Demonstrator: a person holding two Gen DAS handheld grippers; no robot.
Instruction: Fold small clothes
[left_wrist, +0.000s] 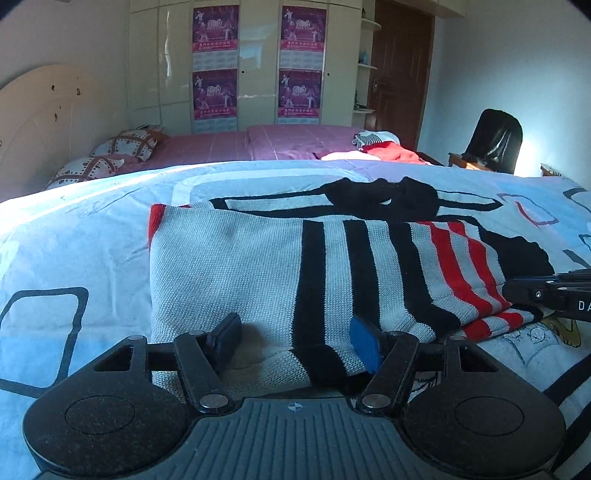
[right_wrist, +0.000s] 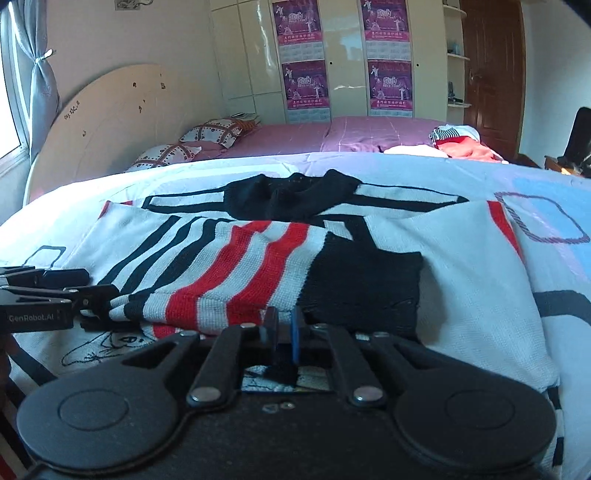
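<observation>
Left wrist view first: the left gripper (left_wrist: 295, 341) has its jaws spread wide, straddling the near hem of the knitted sweater (left_wrist: 258, 266), black pad one side, blue pad the other, nothing pinched between them. Over on the right wrist view, the right gripper (right_wrist: 284, 330) has its jaws drawn nearly together right at the sweater's (right_wrist: 258, 273) near edge, beside the black cuff of the folded-in striped sleeve (right_wrist: 362, 288); whether any cloth is caught in there I cannot tell. The sweater lies flat on the pale blue patterned bedspread (left_wrist: 74, 236), sleeve laid across its body, black collar at the far end. Beyond it, pink bedding (right_wrist: 295, 138), two patterned pillows (right_wrist: 207, 136), a heap of red and white clothes (right_wrist: 458, 146), and a wardrobe with purple posters (right_wrist: 303, 55).
</observation>
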